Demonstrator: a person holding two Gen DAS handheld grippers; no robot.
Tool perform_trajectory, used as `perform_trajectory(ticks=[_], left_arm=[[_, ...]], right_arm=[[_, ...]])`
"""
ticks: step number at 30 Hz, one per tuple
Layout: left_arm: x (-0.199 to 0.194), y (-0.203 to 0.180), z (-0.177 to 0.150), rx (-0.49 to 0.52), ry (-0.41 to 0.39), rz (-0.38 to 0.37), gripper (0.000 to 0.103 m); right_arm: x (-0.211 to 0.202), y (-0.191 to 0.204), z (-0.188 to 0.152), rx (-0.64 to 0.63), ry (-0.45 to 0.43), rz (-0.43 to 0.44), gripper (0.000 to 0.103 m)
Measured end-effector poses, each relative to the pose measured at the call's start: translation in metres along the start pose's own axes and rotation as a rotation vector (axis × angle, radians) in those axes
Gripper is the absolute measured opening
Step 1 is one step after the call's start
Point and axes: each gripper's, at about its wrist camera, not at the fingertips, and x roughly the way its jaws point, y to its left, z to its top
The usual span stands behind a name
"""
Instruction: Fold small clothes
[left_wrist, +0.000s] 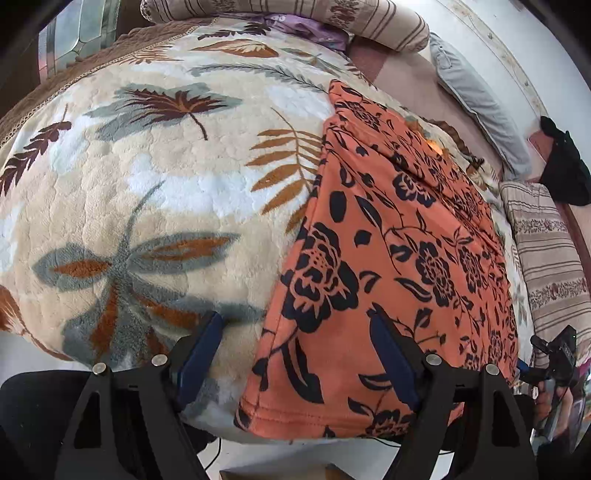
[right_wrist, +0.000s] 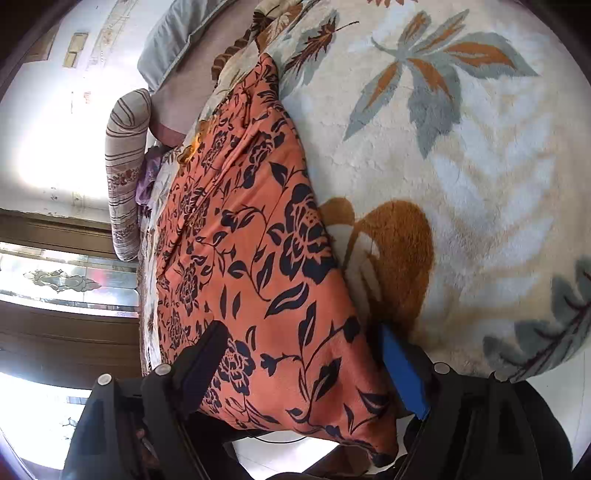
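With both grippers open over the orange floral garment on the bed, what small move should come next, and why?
Probably lower and close the left gripper on the near hem of the orange floral garment. Both it and the right gripper are open and hold nothing, and the garment lies flat on the leaf-print blanket.

text: none legible | labels: none | brands: none | numbers: none | signs: none

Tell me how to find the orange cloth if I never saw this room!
Look at the big fluffy blanket with leaf pictures covering the bed. Near its front edge, spread flat between the two open claws, lies the orange cloth. It is the only orange thing, covered in dark flowers and vines, thinner and smoother than the blanket.
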Motion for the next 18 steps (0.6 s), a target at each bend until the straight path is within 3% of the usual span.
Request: perform_trajectory(ticks=[4, 8, 11, 12, 13, 15, 18], left_arm=[[-0.019, -0.002, -0.005, -0.014, -0.050, -0.049, 0.082], [0.008, 0.005, -0.014, -0.038, 0.067, -0.042, 0.082], [0.006, -0.002, -0.018, 0.004, 0.045, -0.016, 0.082], [0.006, -0.005, -0.019, 0.023, 0.049, -0.003, 0.073], [0.005, -0.007, -0.020, 0.039, 0.055, 0.016, 0.057], [0.005, -0.008, -0.021, 0.067, 0.064, 0.048, 0.044], [0.003, -0.005, -0.021, 0.058, 0.074, 0.031, 0.046]], right_arm=[[-0.006, 0.009, -0.010, -0.045, 0.006, 0.073, 0.085], [0.001, -0.006, -0.010, 0.014, 0.042, 0.075, 0.086], [0.003, -0.008, -0.009, 0.011, 0.048, 0.078, 0.086], [0.004, -0.007, -0.010, 0.014, 0.046, 0.081, 0.086], [0.004, -0.007, -0.010, 0.012, 0.046, 0.081, 0.086], [0.005, -0.006, -0.010, 0.004, 0.046, 0.075, 0.086], [0.008, 0.000, -0.011, -0.029, 0.054, 0.041, 0.087]])
